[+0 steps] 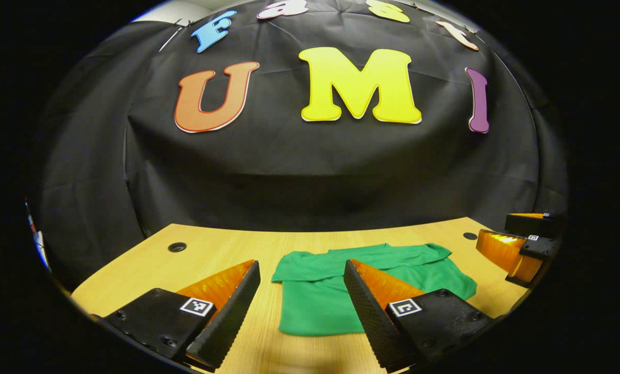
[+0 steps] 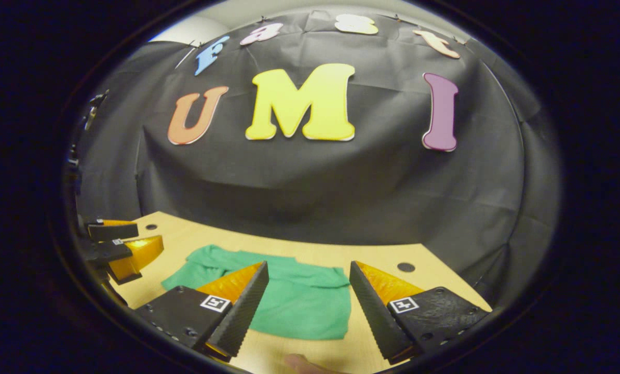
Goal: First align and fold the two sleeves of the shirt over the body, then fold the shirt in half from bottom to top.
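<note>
A green shirt [image 1: 320, 306] lies flat on the wooden table [image 1: 211, 254] in a compact, roughly rectangular shape, with a doubled layer across its far part. My left gripper [image 1: 302, 264] hovers open over the shirt's near left side, nothing between its fingers. In the right gripper view the shirt [image 2: 305, 306] lies just ahead, and my right gripper [image 2: 309, 265] stands open above its near edge, holding nothing. Each gripper shows in the other's view: the right gripper [image 1: 517, 249] at the table's right edge, the left gripper [image 2: 123, 244] at the left.
The black cloth wall stands close behind the table's far edge. Round cable holes sit in the tabletop at the left hole [image 1: 177, 247] and right hole [image 1: 470, 236]. A fingertip [image 2: 299, 361] shows at the bottom of the right gripper view.
</note>
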`<state>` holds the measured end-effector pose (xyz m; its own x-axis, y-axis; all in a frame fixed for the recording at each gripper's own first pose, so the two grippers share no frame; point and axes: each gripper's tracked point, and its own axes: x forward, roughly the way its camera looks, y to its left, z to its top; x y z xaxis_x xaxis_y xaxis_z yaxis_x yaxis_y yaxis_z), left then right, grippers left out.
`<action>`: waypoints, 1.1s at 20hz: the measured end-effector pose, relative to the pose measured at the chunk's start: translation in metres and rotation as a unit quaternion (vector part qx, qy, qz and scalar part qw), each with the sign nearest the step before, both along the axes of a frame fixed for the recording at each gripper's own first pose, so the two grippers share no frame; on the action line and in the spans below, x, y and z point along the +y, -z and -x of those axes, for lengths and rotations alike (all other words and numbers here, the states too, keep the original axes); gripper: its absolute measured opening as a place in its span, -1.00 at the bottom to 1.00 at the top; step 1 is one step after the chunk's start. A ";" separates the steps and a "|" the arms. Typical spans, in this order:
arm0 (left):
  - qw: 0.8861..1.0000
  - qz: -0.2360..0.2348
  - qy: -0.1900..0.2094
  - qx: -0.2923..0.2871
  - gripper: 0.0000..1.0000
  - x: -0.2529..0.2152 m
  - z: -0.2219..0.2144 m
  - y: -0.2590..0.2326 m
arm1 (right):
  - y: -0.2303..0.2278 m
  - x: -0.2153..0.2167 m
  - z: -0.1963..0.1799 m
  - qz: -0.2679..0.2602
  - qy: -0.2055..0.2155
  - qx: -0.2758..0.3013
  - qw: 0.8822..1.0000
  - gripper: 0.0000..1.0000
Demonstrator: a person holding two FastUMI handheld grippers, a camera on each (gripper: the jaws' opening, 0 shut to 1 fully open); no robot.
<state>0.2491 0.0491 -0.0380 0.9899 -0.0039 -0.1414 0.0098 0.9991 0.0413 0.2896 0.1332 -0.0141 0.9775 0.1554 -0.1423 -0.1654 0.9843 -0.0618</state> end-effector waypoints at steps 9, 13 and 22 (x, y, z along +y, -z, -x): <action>0.997 -0.004 -0.006 -0.078 1.00 -0.021 0.169 -0.066 | -0.039 -0.062 0.167 -0.024 -0.015 -0.051 0.998 0.91; 0.996 0.009 0.005 -0.089 1.00 -0.036 0.220 -0.067 | -0.059 -0.098 0.240 0.003 -0.011 -0.104 0.994 0.89; 0.996 0.006 0.038 -0.083 1.00 -0.053 0.250 -0.038 | -0.044 -0.121 0.270 -0.009 0.009 -0.137 0.991 0.89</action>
